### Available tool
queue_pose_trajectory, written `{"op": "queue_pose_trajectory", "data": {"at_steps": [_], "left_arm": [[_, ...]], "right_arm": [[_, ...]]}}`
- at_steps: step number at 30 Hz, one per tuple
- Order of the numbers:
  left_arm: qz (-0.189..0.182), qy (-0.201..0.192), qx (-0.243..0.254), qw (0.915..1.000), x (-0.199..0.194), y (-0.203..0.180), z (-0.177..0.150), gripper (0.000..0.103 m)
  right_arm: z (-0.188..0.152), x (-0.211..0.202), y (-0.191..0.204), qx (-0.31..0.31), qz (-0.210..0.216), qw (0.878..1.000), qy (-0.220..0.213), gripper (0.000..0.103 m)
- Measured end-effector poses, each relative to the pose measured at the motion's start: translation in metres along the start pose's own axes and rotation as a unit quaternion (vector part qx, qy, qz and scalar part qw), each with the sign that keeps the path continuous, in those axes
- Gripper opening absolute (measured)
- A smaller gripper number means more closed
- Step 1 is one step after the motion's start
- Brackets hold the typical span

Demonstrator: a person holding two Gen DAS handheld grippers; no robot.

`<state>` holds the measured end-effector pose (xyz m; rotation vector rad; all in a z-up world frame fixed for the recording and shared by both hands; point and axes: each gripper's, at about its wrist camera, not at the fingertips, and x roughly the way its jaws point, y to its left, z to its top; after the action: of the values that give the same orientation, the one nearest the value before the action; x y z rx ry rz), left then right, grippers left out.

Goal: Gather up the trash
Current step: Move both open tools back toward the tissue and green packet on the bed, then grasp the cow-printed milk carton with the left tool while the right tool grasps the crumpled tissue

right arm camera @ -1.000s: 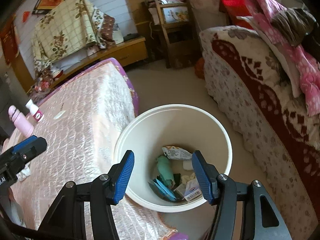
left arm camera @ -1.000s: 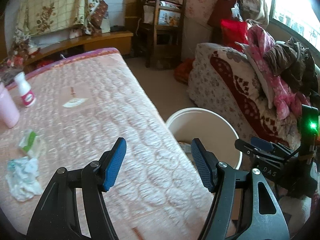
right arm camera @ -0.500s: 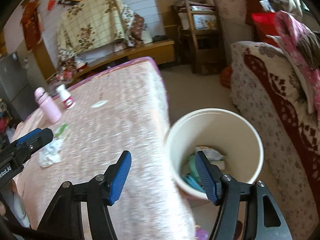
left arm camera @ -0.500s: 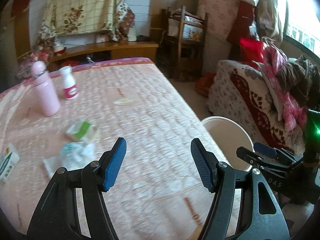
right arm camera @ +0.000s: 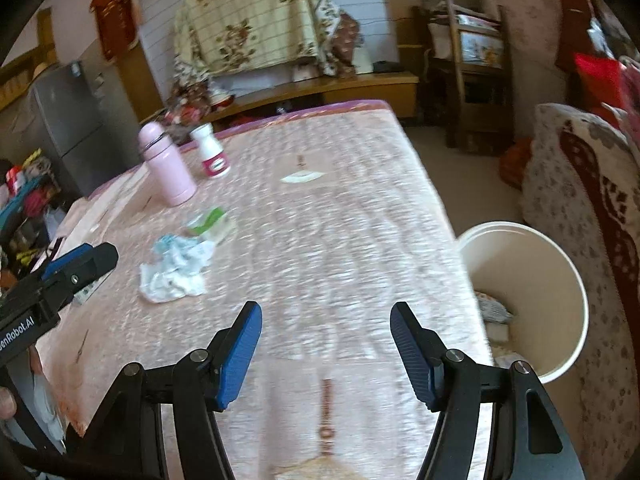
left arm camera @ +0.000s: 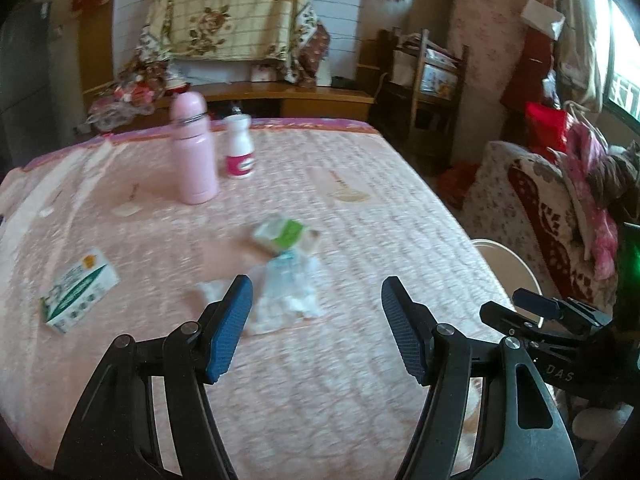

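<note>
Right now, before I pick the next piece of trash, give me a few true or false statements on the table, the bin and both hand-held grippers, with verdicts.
1. The left hand-held gripper holds the crumpled tissue. False: its jaws are open and empty, and the tissue lies on the pink table cover.
2. The white bin stands on the floor beside the table. True.
3. The bin is empty. False: some trash shows at its bottom.
4. The pink bottle and the small white bottle both stand upright. True.
5. The right hand-held gripper is empty. True.
</note>
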<state>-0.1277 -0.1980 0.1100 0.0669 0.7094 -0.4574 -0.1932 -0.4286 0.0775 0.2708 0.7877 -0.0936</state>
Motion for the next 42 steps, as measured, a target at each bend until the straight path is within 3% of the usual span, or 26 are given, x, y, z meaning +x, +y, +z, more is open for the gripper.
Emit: {"op": "queue_pose_trajectory", "data": {"at_steps": [13, 29, 37, 42], "left_arm": [[0.062, 0.032, -0.042, 0.9967, -0.009, 0.112, -0.027, 0.066], [0.086, 0.051, -0.092, 0.9908, 0.001, 0.217, -0.025, 0.066], [0.077, 0.055, -0.053, 0.9941, 0.019, 0.239, -0.01, 0.066], [0.08, 0.093, 0.002, 0.9925, 0.047, 0.244, -0.005, 0.066]], "right_arm": [[-0.003, 0.032, 0.068, -0.048, 0.045, 0.997, 0.04, 0.065], [0.03, 0.099, 0.126, -0.053, 0.09, 0.992, 0.075, 0.068], [0.054, 0.137, 0.134, -0.023, 0.1, 0.99, 0.096, 0.068], [0.055, 0.149, 0.136, -0.022, 0.1, 0.989, 0.106, 0.068]]}}
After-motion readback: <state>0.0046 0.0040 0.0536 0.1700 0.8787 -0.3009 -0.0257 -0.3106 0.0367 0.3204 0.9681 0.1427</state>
